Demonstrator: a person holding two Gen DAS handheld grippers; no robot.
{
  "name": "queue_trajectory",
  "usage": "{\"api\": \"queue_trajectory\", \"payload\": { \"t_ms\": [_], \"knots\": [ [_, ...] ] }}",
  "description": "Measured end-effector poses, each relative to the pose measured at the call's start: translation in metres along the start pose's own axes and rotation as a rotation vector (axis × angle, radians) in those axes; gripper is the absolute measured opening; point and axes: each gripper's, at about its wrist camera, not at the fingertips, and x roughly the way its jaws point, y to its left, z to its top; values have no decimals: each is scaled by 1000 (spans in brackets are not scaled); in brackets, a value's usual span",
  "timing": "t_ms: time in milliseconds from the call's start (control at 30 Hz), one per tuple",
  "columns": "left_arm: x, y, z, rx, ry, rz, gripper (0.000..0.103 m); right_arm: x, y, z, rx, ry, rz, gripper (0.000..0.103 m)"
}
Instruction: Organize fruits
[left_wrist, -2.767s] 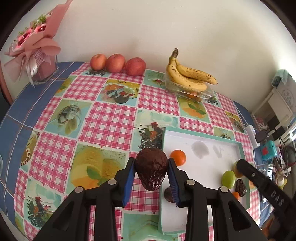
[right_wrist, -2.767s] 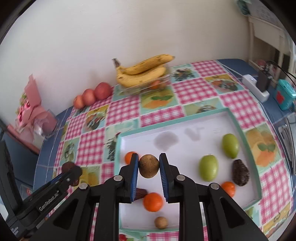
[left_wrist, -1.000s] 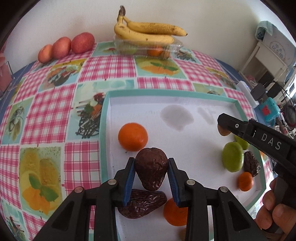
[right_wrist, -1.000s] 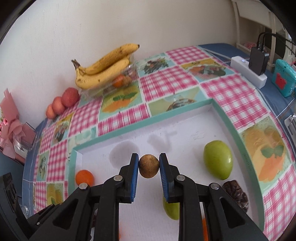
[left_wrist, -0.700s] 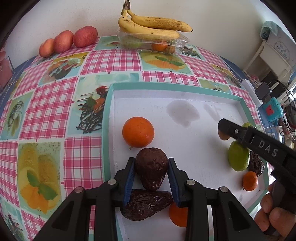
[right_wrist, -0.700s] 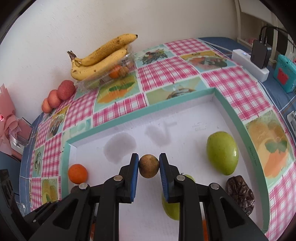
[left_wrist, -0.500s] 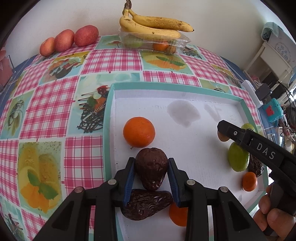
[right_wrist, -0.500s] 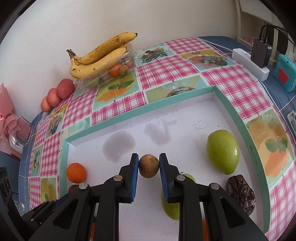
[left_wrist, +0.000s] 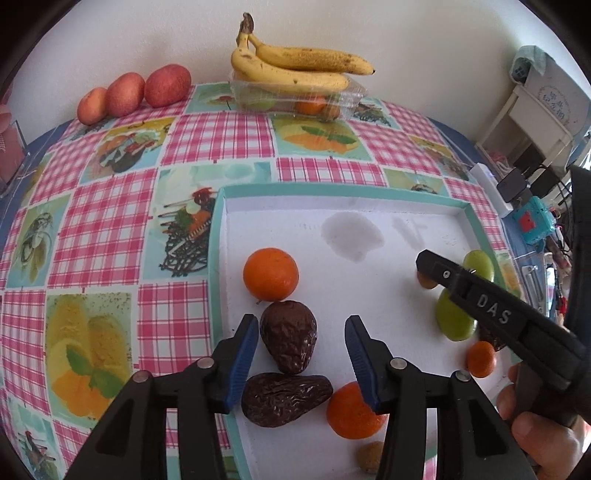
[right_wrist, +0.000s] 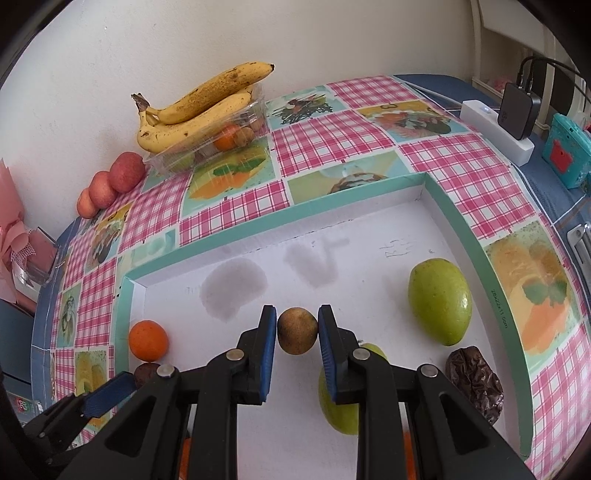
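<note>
Here, the left gripper (left_wrist: 301, 352) is seen with its jaws spread wide over the white tray (left_wrist: 369, 206). A dark wrinkled fruit (left_wrist: 289, 334) lies on the tray floor between the blue pads (left_wrist: 243, 354), close to the left pad, and nothing is pinched. A second dark fruit (left_wrist: 286, 398) lies just below it, and an orange (left_wrist: 270, 273) sits just above it. Another orange (left_wrist: 352, 411) is seen under the right pad, and a small brown fruit (left_wrist: 369, 456) lies near the tray's bottom edge.

The right gripper (right_wrist: 297, 338) is seen with its jaws pressed on a small round brown fruit (right_wrist: 297, 336), which is held above the middle of the tray. A green fruit (right_wrist: 439, 301) lies to the right on the tray floor, and a dark fruit (right_wrist: 476, 384) lies near it by the tray's right wall. A second green fruit (right_wrist: 341, 406) is partly hidden under the gripper. A small orange (left_wrist: 480, 359) is seen in the left view near the dark one. A hand (left_wrist: 543, 439) is seen holding the right gripper's handle.

Bananas (left_wrist: 295, 72) are stacked on a clear box (left_wrist: 299, 99) by the wall, and three red fruits (left_wrist: 136, 92) are lined up to its left on the checked cloth (left_wrist: 221, 136)
</note>
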Motion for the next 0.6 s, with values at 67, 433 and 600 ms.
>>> {"api": "queue_trajectory", "payload": {
  "t_ms": [67, 433, 600],
  "knots": [
    [-7, 2, 1, -6, -12, 5, 57, -2, 1, 0, -5, -1, -3, 26],
    [-31, 53, -5, -154, -76, 302, 102, -22, 24, -10, -84, -20, -30, 66],
    [-44, 72, -14, -173, -116, 382, 103, -29, 37, -23, -97, -29, -21, 84]
  ]
}}
